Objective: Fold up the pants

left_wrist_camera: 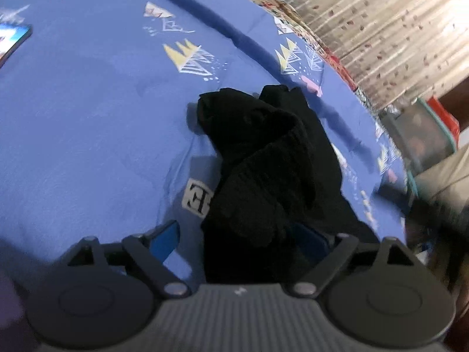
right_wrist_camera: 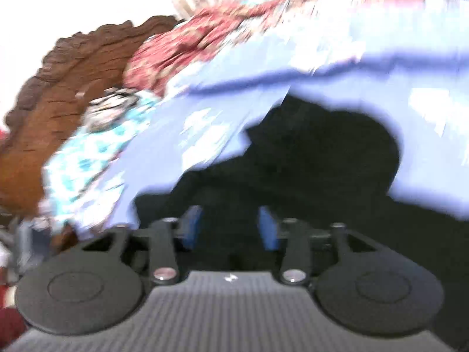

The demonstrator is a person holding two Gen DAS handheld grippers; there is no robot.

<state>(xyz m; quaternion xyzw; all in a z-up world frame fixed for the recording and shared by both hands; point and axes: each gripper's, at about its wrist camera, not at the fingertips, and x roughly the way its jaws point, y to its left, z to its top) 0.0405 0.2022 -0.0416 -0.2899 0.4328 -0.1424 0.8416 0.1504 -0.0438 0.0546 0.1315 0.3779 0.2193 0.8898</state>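
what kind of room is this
Probably a bedroom: the black pants lie on a blue printed bedsheet, a carved wooden headboard rises behind it, and a patterned curtain hangs beside the bed.

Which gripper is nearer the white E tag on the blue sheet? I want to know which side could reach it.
Left. The left gripper has the E tag just ahead; the right gripper view shows no tag.
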